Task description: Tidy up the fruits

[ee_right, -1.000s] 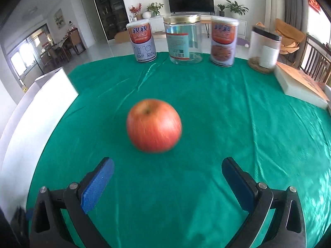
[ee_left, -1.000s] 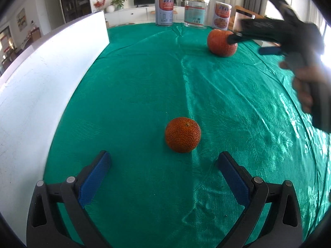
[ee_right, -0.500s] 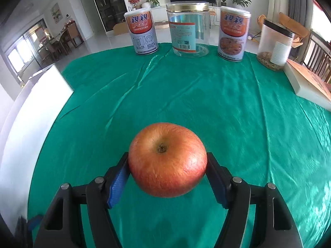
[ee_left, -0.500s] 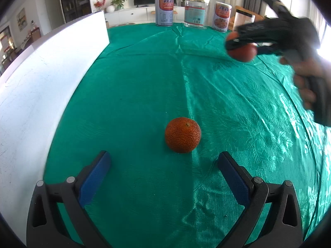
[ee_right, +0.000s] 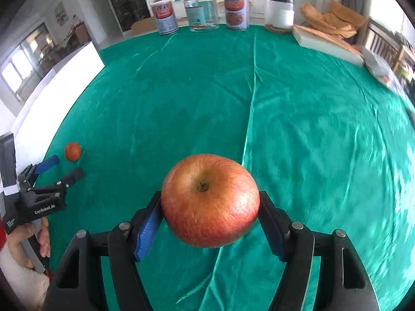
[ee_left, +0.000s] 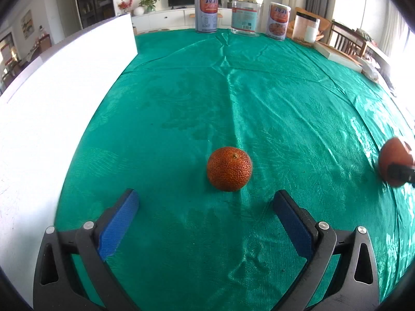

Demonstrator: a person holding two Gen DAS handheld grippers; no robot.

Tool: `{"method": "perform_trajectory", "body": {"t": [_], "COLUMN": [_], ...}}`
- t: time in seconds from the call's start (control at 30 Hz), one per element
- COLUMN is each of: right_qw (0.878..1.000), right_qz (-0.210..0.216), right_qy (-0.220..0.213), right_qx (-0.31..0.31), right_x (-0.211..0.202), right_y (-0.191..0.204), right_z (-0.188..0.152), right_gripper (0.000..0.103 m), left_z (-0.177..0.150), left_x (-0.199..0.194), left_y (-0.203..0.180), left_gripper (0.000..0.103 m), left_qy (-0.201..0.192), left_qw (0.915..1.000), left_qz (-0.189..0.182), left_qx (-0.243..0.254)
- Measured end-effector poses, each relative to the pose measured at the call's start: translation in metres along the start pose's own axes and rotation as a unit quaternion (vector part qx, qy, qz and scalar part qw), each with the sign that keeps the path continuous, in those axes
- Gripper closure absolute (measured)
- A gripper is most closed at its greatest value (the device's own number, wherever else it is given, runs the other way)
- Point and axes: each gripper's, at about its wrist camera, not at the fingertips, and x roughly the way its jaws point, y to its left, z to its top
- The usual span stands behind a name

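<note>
A red apple [ee_right: 210, 200] hangs above the green cloth, clamped between the blue pads of my right gripper [ee_right: 210, 216], which is shut on it. The same apple [ee_left: 394, 164] shows at the right edge of the left wrist view. A bumpy orange [ee_left: 229, 168] rests on the cloth just ahead of my left gripper [ee_left: 205, 215], whose jaws stand open and apart from it. In the right wrist view the orange [ee_right: 73, 151] lies far left, in front of the left gripper [ee_right: 66, 167] held by a hand [ee_right: 39, 235].
A white board [ee_left: 64, 83] lines the table's left side. Two tins [ee_left: 206, 13], a clear jar [ee_left: 246, 15] and a plastic container [ee_left: 306, 27] stand along the far edge. A flat white box [ee_right: 329, 45] lies at the far right. Green cloth [ee_left: 259, 98] covers the table.
The right gripper closed on the apple, lifted it off the cloth and carried it from the far right toward the near right. The left gripper and the orange stayed put.
</note>
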Motion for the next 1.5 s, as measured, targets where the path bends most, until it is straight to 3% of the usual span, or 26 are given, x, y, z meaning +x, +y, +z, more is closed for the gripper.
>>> {"method": "perform_trajectory", "body": {"t": [0.1,0.13,0.2,0.43,1.5], "right_qw": [0.999,0.998,0.998,0.995,0.995], "right_qz": [-0.005,-0.009,-0.022,-0.077,-0.085], "right_qy": [-0.047,-0.055,-0.063,-0.06,-0.059], "right_qx": [0.015,0.018,0.021,-0.004,0.004], "right_x": [-0.001,-0.001,-0.005,0.001,0.005], "right_y": [-0.001,0.0,0.004,0.011,0.008], "right_z": [-0.015,-0.019,-0.027,-0.045,-0.049], "right_gripper": [0.029,0.019,0.009,0.0,0.0], "left_z": [-0.001,-0.001,-0.001,-0.001,-0.002], "left_x": [-0.001,0.0,0.0,0.0,0.0], "left_y": [0.0,0.0,0.0,0.0,0.0], "left_gripper": [0.001,0.001,0.001,0.001,0.001], "left_qy": [0.0,0.0,0.0,-0.001,-0.002], "left_qw": [1.0,1.0,1.0,1.0,1.0], "left_qz": [0.0,0.0,0.0,0.0,0.0], "left_qx": [0.0,0.0,0.0,0.0,0.0]}}
